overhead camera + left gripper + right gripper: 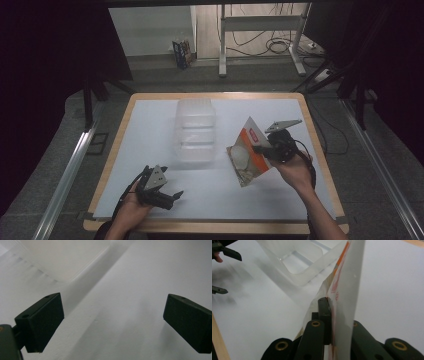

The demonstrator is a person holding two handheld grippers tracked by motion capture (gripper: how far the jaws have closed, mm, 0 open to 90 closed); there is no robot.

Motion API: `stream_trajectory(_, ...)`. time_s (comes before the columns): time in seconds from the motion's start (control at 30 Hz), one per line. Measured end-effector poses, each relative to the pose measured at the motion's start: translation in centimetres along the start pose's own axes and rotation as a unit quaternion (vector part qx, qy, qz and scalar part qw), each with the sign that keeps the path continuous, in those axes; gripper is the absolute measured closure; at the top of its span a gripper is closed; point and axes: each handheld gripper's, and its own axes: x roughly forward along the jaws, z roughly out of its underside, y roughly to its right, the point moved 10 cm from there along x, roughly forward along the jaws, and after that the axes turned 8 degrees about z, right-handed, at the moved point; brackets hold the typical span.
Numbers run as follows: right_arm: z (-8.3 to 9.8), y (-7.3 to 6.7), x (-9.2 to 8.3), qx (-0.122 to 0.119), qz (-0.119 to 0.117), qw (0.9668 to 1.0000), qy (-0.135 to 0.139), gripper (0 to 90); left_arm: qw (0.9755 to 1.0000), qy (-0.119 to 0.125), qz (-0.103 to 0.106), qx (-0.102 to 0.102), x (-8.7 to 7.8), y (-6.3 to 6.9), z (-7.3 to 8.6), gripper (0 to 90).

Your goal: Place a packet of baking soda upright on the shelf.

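Observation:
An orange and white food packet (248, 152) with a clear window hangs tilted above the white table top at the right. My right gripper (261, 148) is shut on its right edge. In the right gripper view the packet (345, 285) stands edge-on, pinched between the black jaws of the right gripper (331, 307). A clear plastic container (195, 131) sits open in the middle of the table, left of the packet; its rim (312, 271) shows beyond the packet. My left gripper (173, 198) rests low at the front left, open, nothing between its pads (42, 320).
The white sheet (150, 145) covers a wood-edged table (210, 226). Beyond the far edge are a floor, a metal frame's legs (222, 45), cables and a small carton (183, 52). Dark curtains stand at both sides.

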Motion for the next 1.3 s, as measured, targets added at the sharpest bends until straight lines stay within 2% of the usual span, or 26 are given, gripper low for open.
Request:
stream_trajectory(0.4, -1.3, 0.0, 0.2, -0.020, 0.003, 0.9998, -0.005, 88.5, 1.0000, 0.002, 0.000, -0.004, 0.0, -0.1, 0.0, 3.1)
stream_trajectory(0.67, -3.0, 0.0, 0.3, -0.035, 0.010, 0.9993, -0.002, 88.5, 1.0000, 0.002, 0.002, -0.004, -0.1, -0.1, 0.1, 3.0)
stream_trajectory(0.77, -4.1, 0.2, 0.3, -0.046, 0.019, 0.9987, -0.002, 88.5, 1.0000, 0.002, 0.002, -0.004, -0.1, -0.1, 0.1, 3.1)
stream_trajectory(0.87, -4.7, 0.3, 0.2, -0.048, 0.022, 0.9986, 0.000, 88.5, 1.0000, 0.002, 0.002, -0.004, -0.1, -0.1, 0.1, 3.1)
stream_trajectory(1.03, -6.7, 0.8, -0.3, -0.049, 0.024, 0.9985, 0.010, 88.4, 1.0000, 0.004, 0.004, -0.007, -0.1, -0.1, 0.0, 3.0)
stream_trajectory(1.3, -9.1, 0.8, -0.1, -0.059, 0.031, 0.9976, 0.022, 88.4, 0.9998, 0.009, 0.007, -0.015, -0.2, -0.1, -0.1, 2.8)
